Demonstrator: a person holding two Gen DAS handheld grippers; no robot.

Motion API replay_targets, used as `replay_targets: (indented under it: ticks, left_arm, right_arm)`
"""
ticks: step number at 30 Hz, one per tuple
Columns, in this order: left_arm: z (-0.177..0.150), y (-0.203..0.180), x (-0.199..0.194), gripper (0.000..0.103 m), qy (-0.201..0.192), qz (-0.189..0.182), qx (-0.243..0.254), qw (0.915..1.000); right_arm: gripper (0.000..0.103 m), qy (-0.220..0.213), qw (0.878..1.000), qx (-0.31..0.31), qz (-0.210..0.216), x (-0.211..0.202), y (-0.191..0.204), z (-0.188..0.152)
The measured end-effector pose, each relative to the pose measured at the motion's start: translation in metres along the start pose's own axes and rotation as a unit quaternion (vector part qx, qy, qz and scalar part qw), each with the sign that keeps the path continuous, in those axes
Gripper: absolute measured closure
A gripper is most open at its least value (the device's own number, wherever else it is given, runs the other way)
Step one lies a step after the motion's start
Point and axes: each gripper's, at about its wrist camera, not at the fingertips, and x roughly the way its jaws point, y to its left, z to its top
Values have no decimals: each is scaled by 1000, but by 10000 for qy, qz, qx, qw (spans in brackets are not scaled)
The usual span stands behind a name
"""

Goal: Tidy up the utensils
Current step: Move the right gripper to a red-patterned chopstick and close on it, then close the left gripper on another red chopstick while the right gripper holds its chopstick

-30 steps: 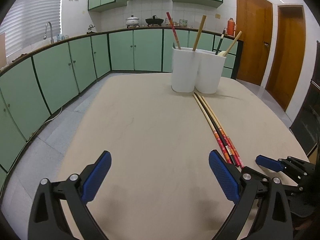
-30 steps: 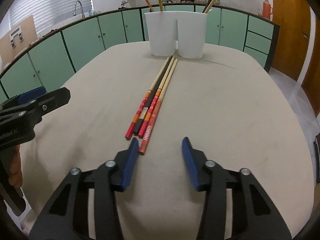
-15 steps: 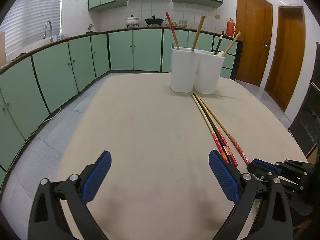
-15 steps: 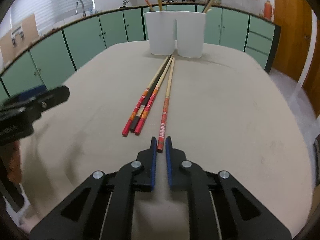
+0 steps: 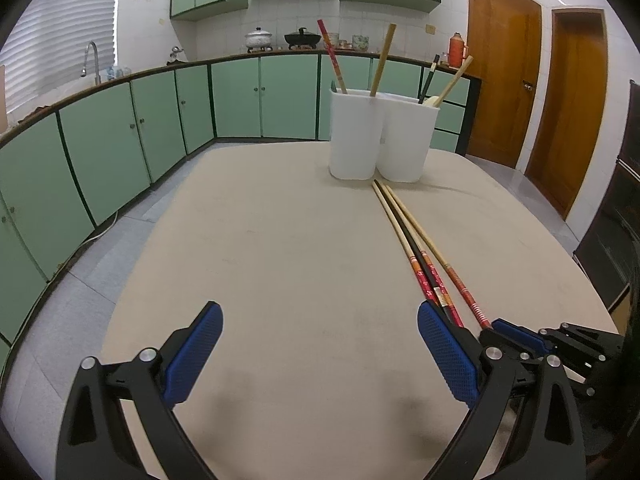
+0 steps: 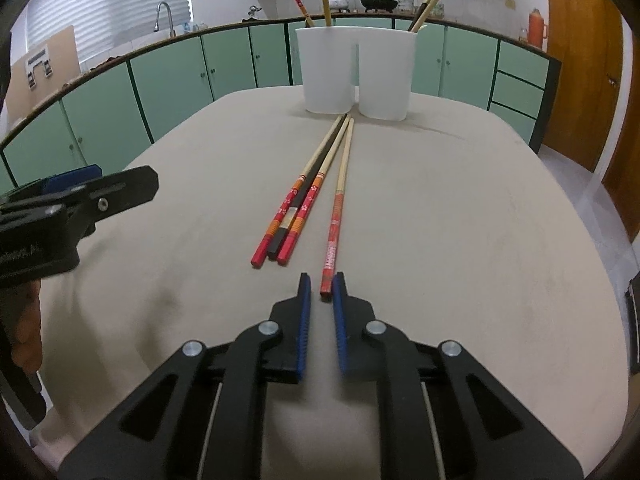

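Observation:
Several chopsticks lie on the beige table (image 6: 460, 240), running toward a white two-compartment holder (image 6: 356, 72) at its far end. Three of them (image 6: 296, 212) lie side by side. A fourth chopstick (image 6: 336, 216), pale with a red end, lies angled apart on their right. My right gripper (image 6: 321, 280) is shut on its red end at the fingertips. In the left wrist view that chopstick (image 5: 452, 276) ends in the right gripper (image 5: 516, 332). My left gripper (image 5: 320, 344) stands wide open over bare table, holding nothing. The holder (image 5: 380, 140) has chopsticks standing in both compartments.
Green kitchen cabinets (image 5: 120, 148) and a counter with a sink tap (image 5: 90, 60) curve around the left and back. Wooden doors (image 5: 576, 112) stand at the right. The left gripper (image 6: 80, 196) and a hand show at the left edge of the right wrist view.
The right jaws have closed on the red end of the rightmost chopstick, and that end has swung right, away from the other three. The left gripper has stayed put.

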Motion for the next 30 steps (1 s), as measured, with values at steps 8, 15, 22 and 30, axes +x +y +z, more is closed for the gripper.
replay_targets:
  ticks: [8,15,22,30]
  left_arm:
    - [-1,-14,7,7,81,-54,86,9999]
    - [-6,-32,25,8,400,-288,70,9988]
    - [-16,-53,44,20,794,-407,195,9958]
    - [-17,-57,48,36,842,-238,309,9957]
  right_arm:
    - [98,19,9991,350,237,-4,-22,5]
    - [98,-71,9976,678,119,-17,-55,3]
    - [98,-131,9965,801,174,-22,-65,-1]
    - [98,-143,9963,807,252,-22,-66,-3]
